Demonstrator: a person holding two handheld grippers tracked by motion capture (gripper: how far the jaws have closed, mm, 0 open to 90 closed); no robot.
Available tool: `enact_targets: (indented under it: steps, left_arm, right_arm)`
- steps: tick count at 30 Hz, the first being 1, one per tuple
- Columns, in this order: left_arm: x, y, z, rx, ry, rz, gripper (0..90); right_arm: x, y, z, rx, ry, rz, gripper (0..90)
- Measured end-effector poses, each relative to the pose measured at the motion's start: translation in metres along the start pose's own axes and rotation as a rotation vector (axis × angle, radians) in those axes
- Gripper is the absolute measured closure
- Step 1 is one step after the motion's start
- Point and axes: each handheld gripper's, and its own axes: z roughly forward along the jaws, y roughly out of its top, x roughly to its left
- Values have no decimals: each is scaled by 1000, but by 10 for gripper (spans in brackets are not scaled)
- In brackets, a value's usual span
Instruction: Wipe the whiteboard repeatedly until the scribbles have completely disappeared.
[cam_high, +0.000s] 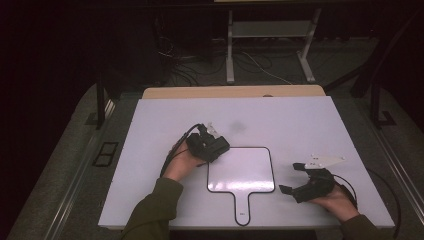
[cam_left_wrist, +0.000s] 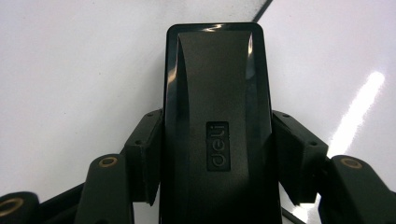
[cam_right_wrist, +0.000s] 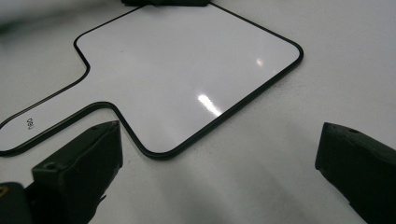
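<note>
A small paddle-shaped whiteboard (cam_high: 241, 170) with a black rim lies flat on the white table (cam_high: 300, 125), its handle toward the front edge. My left gripper (cam_high: 214, 145) sits at the board's far left corner, shut on a black eraser (cam_left_wrist: 217, 93) marked "deli". Both jaws press the eraser's sides, and its front end reaches over the board's rim. My right gripper (cam_high: 291, 177) rests to the right of the board, open and holding nothing. In the right gripper view the whiteboard (cam_right_wrist: 187, 65) lies ahead of its spread fingers (cam_right_wrist: 84, 158).
A strip of wooden board (cam_high: 230, 91) runs along the table's far edge. Beyond it, on the dark floor, are cables and a metal frame's legs (cam_high: 230, 55). Bare table surface lies behind and to the right of the whiteboard.
</note>
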Motion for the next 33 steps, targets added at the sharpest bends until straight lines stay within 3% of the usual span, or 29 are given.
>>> enact_targets:
  steps: [2,5,7,15,17,21,24,30,33]
  left_arm:
    - [4,0,1,-3,4,-11,399]
    - [9,1,1,1,49,-11,398]
    - [11,1,2,-2,37,-23,398]
    - [-1,1,-2,33,20,29,398]
    - [1,1,-2,28,17,23,398]
    - [8,2,1,13,48,-6,398]
    - [8,3,1,23,60,1,398]
    - [-3,1,-4,54,6,33,398]
    - [-3,0,-3,45,14,32,398]
  right_arm:
    - [0,0,0,-2,0,-1,0]
    - [0,0,-1,-1,0,-1,0]
    - [0,0,0,-1,1,1,0]
    - [-1,0,0,-3,-2,1,0]
    - [0,0,0,-1,-2,-1,0]
    - [0,0,-1,-2,-4,0,0]
    - [-1,0,-1,-2,-4,0,0]
    - [-1,0,-1,-4,-3,-2,0]
    - [0,0,-1,-5,-4,-2,0]
